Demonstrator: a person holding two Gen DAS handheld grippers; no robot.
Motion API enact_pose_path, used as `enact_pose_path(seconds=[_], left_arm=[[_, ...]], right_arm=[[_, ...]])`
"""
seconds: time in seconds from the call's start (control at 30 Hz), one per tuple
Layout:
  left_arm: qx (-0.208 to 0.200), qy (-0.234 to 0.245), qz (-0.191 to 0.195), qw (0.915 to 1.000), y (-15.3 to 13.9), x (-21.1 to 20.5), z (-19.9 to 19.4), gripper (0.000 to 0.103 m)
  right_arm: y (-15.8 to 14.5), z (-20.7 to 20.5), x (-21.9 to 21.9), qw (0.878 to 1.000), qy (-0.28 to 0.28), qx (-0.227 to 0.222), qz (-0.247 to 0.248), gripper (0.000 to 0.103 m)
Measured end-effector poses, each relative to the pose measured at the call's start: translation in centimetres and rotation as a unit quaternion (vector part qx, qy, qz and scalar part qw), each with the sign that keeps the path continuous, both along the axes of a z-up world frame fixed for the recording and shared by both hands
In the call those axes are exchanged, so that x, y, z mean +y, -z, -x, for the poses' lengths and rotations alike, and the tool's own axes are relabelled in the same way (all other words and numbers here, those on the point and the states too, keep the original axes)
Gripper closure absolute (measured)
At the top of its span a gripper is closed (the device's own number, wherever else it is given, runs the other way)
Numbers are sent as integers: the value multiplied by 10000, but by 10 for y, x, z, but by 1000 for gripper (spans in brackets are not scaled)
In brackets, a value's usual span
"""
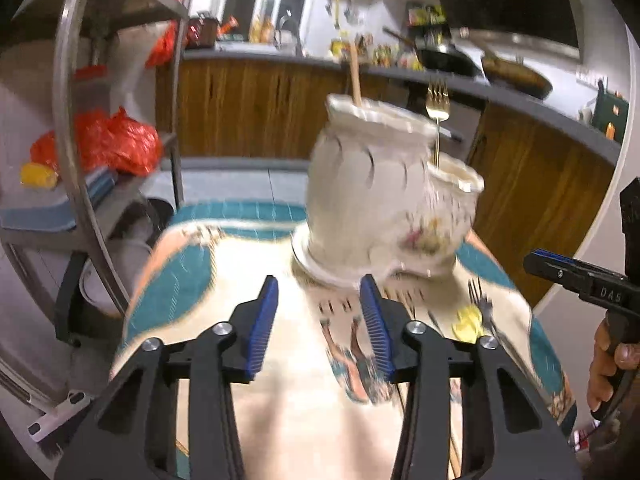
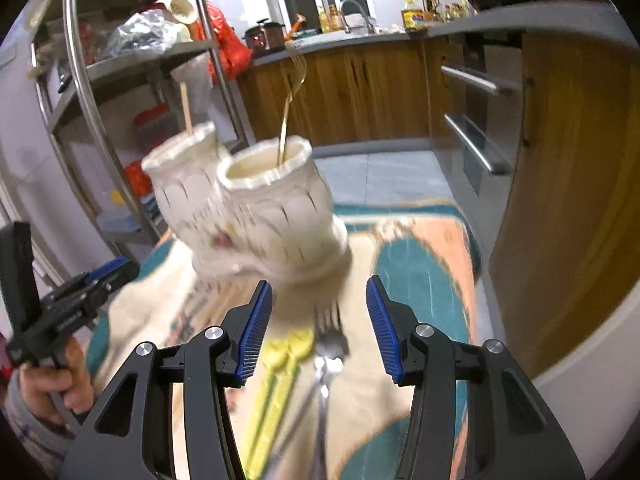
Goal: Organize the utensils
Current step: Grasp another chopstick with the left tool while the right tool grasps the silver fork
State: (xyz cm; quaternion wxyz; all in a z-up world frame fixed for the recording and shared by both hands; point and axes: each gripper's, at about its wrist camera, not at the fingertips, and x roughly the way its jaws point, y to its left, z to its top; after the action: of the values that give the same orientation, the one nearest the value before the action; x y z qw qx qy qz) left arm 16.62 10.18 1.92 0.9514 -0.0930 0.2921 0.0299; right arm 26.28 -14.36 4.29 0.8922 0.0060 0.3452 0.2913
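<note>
A table with a colorful picture cloth point(image 2: 420, 248) holds a white double jar point(image 2: 256, 216), a silver fork point(image 2: 330, 344) and yellow sticks point(image 2: 280, 376) lying side by side.

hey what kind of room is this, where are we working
Most likely a home kitchen: a grey countertop runs over wooden cabinets, a black frying pan sits on it, and a sink faucet stands further back.

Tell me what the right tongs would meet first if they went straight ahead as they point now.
Probably the silver fork lying on the tablecloth, between the open right tongs. Beyond it stands the white holder. The blur makes depth uncertain.
</note>
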Motion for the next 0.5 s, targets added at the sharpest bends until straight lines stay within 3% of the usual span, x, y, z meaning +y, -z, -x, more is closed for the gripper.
enact_pose_path(seconds=[0.1, 0.2, 0.5], left_arm=[[343, 206, -28, 9992, 13, -8, -6, 71], [538, 319, -61, 9980, 20, -15, -9, 73], [848, 799, -283, 9928, 31, -44, -14, 77]], right_arm=[[15, 2, -8, 9997, -37, 217, 115, 54], [12, 8, -10, 9997, -121, 125, 178, 54], [16, 10, -15, 9994, -153, 217, 217, 54]])
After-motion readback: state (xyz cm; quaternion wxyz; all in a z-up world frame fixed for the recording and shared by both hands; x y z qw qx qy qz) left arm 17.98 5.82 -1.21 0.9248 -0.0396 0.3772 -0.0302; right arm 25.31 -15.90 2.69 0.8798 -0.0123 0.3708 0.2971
